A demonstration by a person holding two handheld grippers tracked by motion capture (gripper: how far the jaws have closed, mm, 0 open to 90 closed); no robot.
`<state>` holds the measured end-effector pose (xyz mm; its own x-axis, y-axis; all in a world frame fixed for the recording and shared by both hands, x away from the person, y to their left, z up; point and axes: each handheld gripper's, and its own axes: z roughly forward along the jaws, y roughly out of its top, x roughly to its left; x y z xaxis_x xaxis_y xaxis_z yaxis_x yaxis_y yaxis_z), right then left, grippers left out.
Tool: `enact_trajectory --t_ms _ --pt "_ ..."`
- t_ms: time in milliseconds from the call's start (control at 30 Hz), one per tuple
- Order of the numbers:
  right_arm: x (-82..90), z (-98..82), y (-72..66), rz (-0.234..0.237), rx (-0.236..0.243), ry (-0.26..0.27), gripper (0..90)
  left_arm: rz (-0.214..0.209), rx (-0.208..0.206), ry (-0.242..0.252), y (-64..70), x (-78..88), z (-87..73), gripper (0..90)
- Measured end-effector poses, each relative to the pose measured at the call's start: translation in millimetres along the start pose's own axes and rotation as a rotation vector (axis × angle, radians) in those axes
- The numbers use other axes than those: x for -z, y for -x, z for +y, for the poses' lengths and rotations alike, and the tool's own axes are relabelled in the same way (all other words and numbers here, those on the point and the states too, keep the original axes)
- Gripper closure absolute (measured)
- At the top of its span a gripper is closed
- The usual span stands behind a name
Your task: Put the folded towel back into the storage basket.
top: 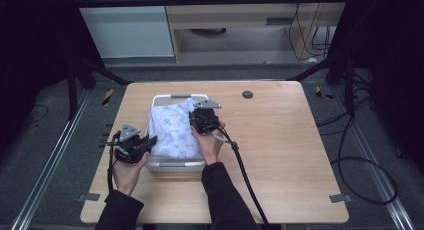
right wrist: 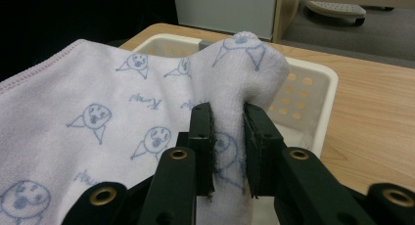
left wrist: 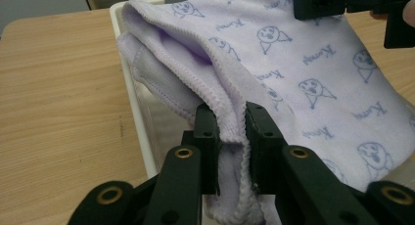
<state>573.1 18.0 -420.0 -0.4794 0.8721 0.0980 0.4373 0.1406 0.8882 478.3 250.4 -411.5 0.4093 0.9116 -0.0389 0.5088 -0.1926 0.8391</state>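
Note:
A pale lilac towel (top: pixel 172 130) printed with small blue cartoon faces lies over a white plastic basket (top: pixel 176 166) on the wooden table. My left gripper (top: pixel 147 142) is shut on the towel's folded hem (left wrist: pixel 230 122) at the basket's left side. At the right side my right gripper (top: pixel 196 117) is shut on a bunched fold of the towel (right wrist: pixel 230 132), which bulges up above the jaws. The other gripper (left wrist: pixel 342 5) shows at the top right of the left gripper view. The basket's perforated wall (right wrist: pixel 298 95) shows behind the towel.
The wooden table (top: pixel 280 150) spreads wide to the right of the basket, with a small dark round hole (top: pixel 247 94) near its far edge. A black cable (top: pixel 245 175) trails from the right gripper toward the front edge. Dark floor and frame rails surround the table.

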Motion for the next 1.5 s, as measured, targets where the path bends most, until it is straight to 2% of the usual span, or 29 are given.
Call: enact_trajectory --t_ms 500,700,800,833,933,1133,1200,1233,1267,1300,1333,1433,1500 --pt "-11.3 -11.3 4.3 -0.017 0.002 -0.046 75.5 0.009 -0.007 -0.041 2.1 -14.7 -8.2 76.4" --pt "-17.3 -14.9 4.1 -0.018 0.017 -0.084 71.9 0.034 0.000 -0.054 2.4 -19.4 -10.6 75.3" --pt "-16.9 -14.4 4.4 -0.020 0.027 -0.091 69.2 0.038 0.006 -0.074 2.1 -21.8 -11.0 68.8" --pt "-15.4 -13.9 5.0 -0.020 0.032 -0.088 63.4 0.042 0.010 -0.070 2.5 -22.2 -11.5 66.1" --pt "-13.3 -13.3 4.7 -0.018 0.028 -0.088 61.4 0.052 0.013 -0.054 3.8 -20.4 -10.1 59.0" --pt "3.3 -9.3 9.4 -0.003 0.025 -0.043 51.5 0.061 0.014 -0.010 3.7 -9.6 -5.9 53.5" --pt "6.5 -8.0 10.5 0.003 0.021 -0.044 48.9 0.059 0.018 -0.005 3.3 -7.9 -5.4 52.7" --pt "13.2 -5.9 13.1 0.016 0.019 -0.046 43.7 0.053 0.025 0.006 1.9 -4.1 -4.7 50.4" --pt "13.2 -5.9 13.1 0.016 0.019 -0.046 43.7 0.053 0.025 0.006 1.9 -4.1 -4.7 49.4" --pt "22.8 -3.8 15.8 0.019 0.031 -0.035 39.3 0.050 0.028 0.013 1.0 -1.9 -4.2 47.5" --pt "22.8 -3.8 15.8 0.019 0.031 -0.035 39.3 0.048 0.027 0.018 0.3 -0.6 -3.9 47.5" --pt "41.2 -1.1 21.7 0.051 0.032 -0.025 30.7 0.024 0.034 0.054 -3.0 6.3 -3.4 42.4" --pt "51.6 -1.1 26.6 0.081 0.026 -0.027 27.0 0.010 0.033 0.057 -3.5 9.3 -4.2 40.2"
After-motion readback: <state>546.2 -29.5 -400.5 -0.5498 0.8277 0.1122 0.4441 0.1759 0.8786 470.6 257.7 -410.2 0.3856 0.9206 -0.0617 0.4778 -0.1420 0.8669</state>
